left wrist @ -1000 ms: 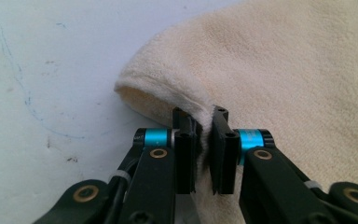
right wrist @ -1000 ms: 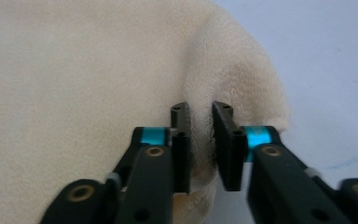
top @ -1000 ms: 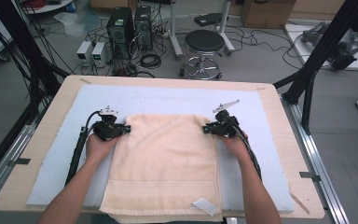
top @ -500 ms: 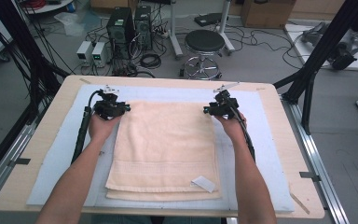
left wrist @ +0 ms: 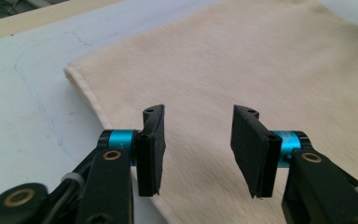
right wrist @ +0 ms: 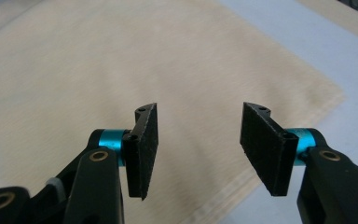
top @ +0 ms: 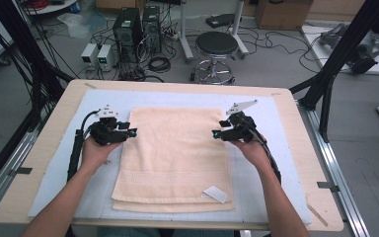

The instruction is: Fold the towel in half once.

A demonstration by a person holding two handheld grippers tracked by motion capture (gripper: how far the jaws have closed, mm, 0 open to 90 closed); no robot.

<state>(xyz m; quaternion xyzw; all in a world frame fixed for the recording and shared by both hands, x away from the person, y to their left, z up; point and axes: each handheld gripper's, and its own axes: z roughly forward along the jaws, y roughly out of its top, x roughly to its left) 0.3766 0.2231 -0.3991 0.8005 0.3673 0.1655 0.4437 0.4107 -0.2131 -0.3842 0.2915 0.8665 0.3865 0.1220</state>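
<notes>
As you look down from the high view, the folded towel (top: 173, 158) lies lengthwise toward you, left gripper (top: 128, 132) and right gripper (top: 218, 133) flanking its far half equally near. Through the left gripper view, your jaws have just been opening, empty, over the towel's (left wrist: 242, 70) edge. Likewise in the right gripper view, jaws parted, nothing held, towel (right wrist: 98, 60) underneath.
</notes>
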